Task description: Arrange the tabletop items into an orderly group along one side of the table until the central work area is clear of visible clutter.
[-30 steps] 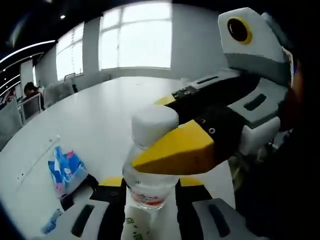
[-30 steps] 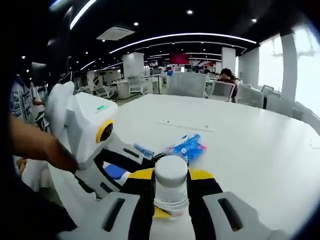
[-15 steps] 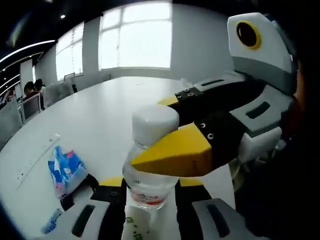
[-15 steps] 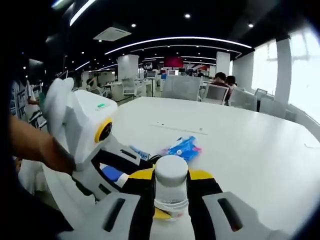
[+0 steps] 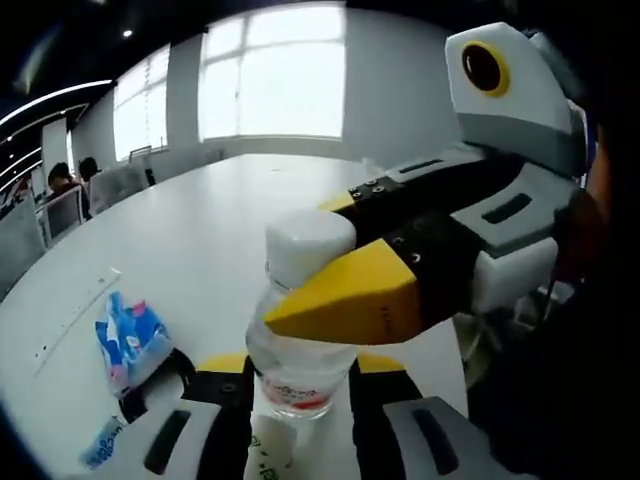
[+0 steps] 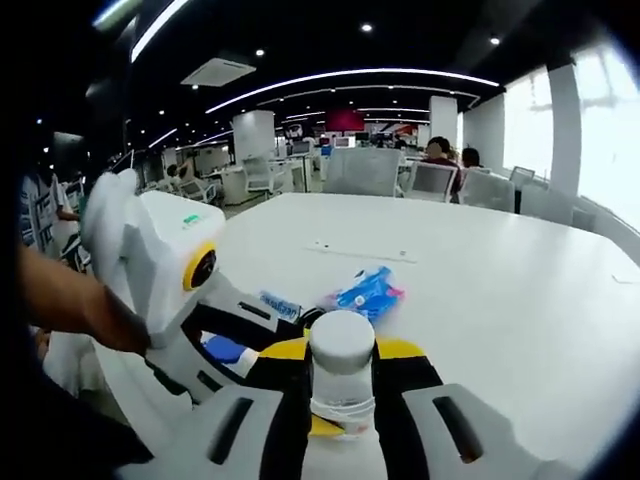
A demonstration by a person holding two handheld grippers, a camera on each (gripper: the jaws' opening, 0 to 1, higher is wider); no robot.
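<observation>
Both the left tongs and the right tongs clamp the same water bottle between their jaws, a blue packet lying on the bench just left of the left tongs

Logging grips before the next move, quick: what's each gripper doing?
Left gripper: shut on the bottle, low on its body.
Right gripper: shut on the same bottle, just under the cap.

We see a clear bottle with white cap and red label, a blue packet, white tabletop, yellow-tipped black tools.
</observation>
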